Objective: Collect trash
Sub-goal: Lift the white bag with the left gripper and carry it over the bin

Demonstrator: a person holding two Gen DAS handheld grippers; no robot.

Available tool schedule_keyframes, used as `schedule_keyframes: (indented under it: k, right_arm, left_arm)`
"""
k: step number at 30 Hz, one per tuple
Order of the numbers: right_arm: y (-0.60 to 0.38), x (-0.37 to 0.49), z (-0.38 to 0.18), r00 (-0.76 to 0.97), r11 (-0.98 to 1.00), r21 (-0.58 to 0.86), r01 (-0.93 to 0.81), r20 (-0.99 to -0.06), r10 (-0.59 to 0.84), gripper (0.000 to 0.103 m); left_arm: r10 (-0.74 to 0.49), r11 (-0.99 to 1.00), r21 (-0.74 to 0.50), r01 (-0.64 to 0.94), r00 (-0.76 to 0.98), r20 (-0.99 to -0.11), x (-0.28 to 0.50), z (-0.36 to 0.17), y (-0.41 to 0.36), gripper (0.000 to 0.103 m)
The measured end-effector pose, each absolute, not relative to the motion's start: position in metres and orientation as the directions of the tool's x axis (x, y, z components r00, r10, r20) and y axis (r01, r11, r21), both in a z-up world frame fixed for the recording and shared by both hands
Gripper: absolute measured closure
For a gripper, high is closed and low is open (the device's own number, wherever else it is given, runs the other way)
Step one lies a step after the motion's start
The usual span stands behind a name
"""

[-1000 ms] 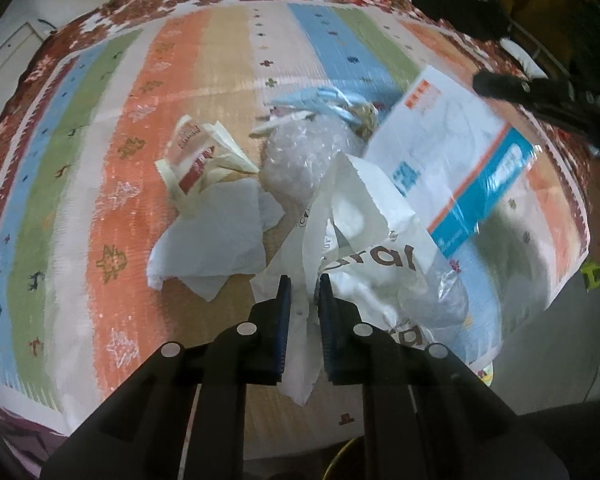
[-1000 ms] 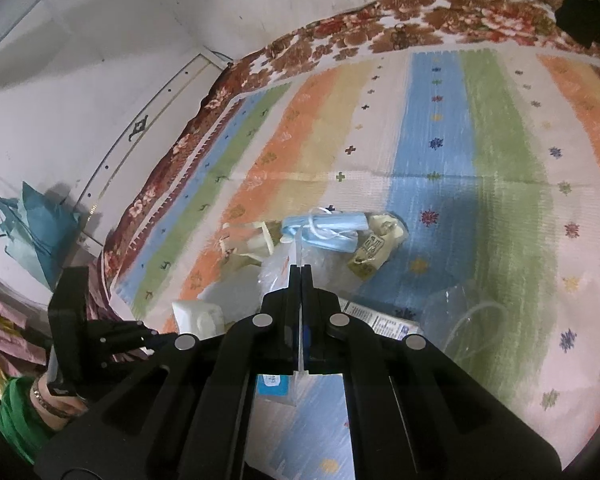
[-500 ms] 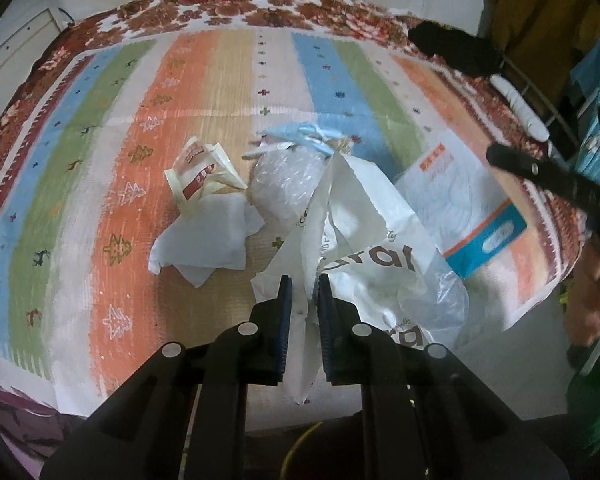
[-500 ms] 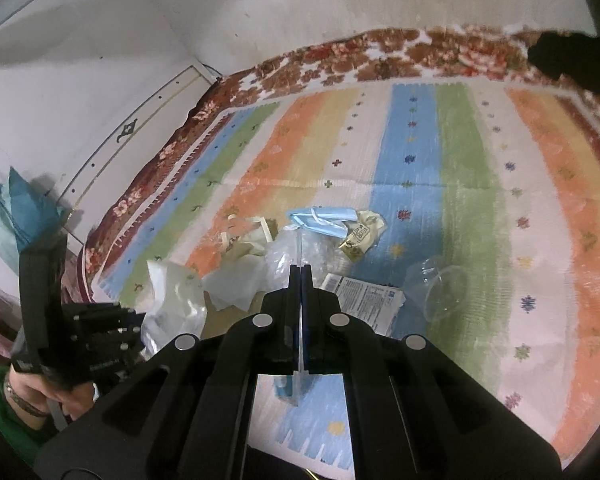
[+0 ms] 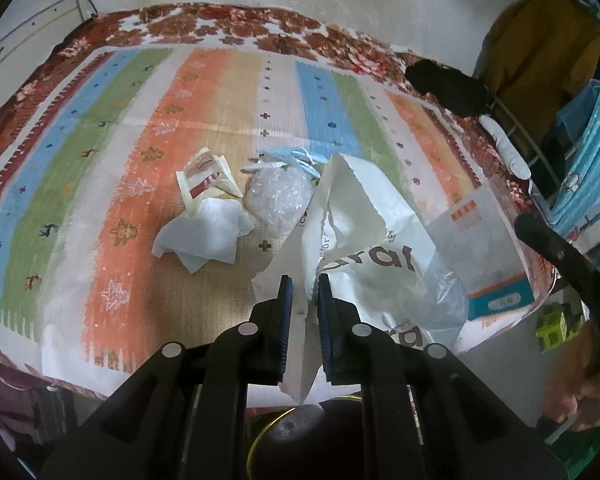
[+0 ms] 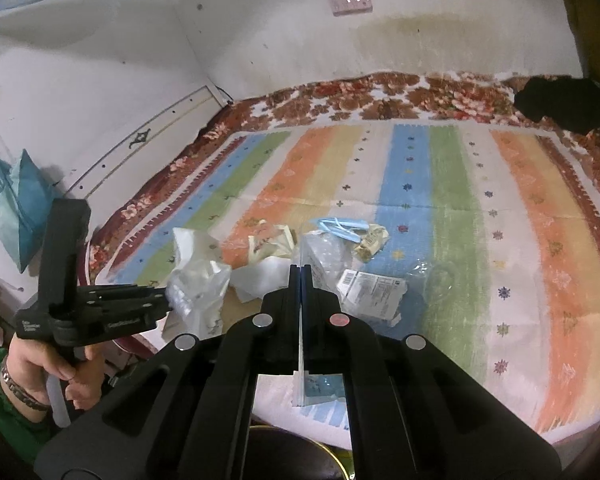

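Note:
My left gripper (image 5: 303, 280) is shut on the edge of a white plastic bag (image 5: 364, 240) with brown lettering, held open above the near edge of a striped mat (image 5: 100, 184). My right gripper (image 6: 301, 270) is shut on a flat white envelope with a teal and orange band (image 5: 480, 240), seen edge-on between its fingers. On the mat lie a crumpled white tissue (image 5: 204, 236), a torn red-and-cream wrapper (image 5: 204, 176), a clear crinkled bag (image 5: 278, 196), a blue face mask (image 6: 342, 226), a printed packet (image 6: 370, 290) and a clear plastic cup (image 6: 440, 276).
The mat covers a bed against a white wall (image 6: 300, 40). A black cloth (image 6: 560, 100) lies at its far right corner. A yellow garment (image 5: 540, 52) and blue fabric (image 5: 596, 140) hang to the right. A dark round container with a gold rim (image 5: 300, 440) sits below the grippers.
Both grippers have pulled back and up from the mat. The bag and the envelope went with them, and the envelope has come off the trash pile toward the bag's right.

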State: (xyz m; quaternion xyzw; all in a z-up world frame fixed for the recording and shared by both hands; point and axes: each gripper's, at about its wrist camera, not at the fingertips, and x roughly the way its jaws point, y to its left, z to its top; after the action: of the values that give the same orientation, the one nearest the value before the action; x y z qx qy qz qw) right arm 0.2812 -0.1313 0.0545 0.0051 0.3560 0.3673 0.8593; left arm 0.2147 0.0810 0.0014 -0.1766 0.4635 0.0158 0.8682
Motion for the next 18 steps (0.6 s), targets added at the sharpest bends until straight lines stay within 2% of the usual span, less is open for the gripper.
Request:
schedule_keyframes:
  k: [6, 18]
  right_arm:
    - [-0.137, 0.244, 0.063, 0.523, 0.736, 0.254, -0.628, -0.562, 0.64, 0.103]
    - [-0.157, 0.181, 0.043, 0.509, 0.733, 0.282, -0.619, -0.567, 0.648, 0.103]
  left_arm:
    - [-0.149, 0.931, -0.316, -0.181, 0.601, -0.785, 0.193, 0.009, 0.077, 0.091]
    - [-0.211, 0.93, -0.352, -0.106, 0.631, -0.747, 0.138, 0.011, 0.048, 0.091]
